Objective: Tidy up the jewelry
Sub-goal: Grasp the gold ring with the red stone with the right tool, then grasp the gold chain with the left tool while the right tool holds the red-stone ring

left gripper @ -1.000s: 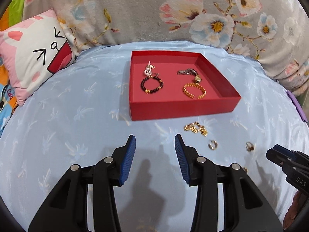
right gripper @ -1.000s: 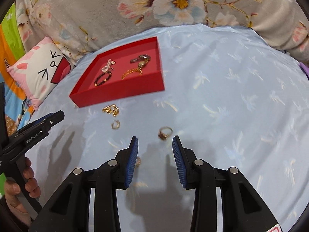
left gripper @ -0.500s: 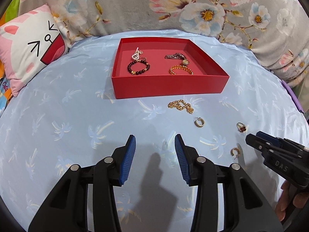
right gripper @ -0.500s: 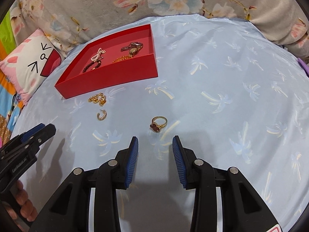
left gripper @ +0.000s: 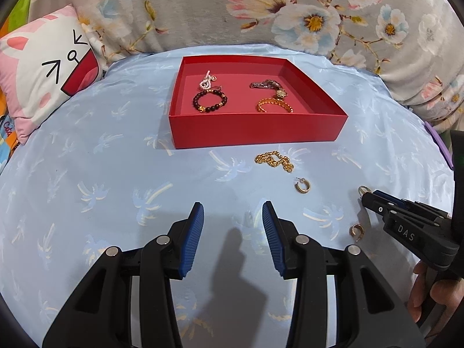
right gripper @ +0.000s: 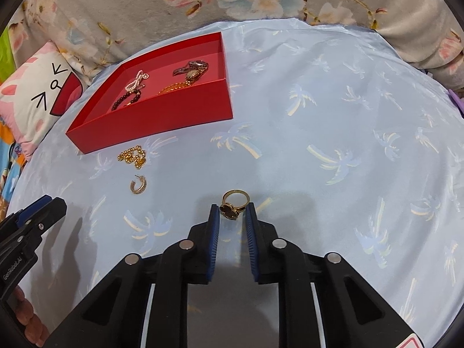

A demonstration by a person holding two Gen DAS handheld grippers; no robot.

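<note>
While its jaws are closing, right gripper [right gripper: 232, 213] around the ring [right gripper: 234, 204], pads apart.

Light blue satin sheet [left gripper: 87, 174] with a pale palm-tree print covers the surface. Grey floral blanket [left gripper: 203, 8] bunched along the far edge. Pink-and-white cartoon cat pillow [left gripper: 43, 72] at left.

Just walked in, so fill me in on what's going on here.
A person is sorting jewelry into a red tray on a blue cloth. The right gripper is closing around a gold ring. The left gripper hovers open and empty. A gold chain and two hoop earrings remain outside.
</note>
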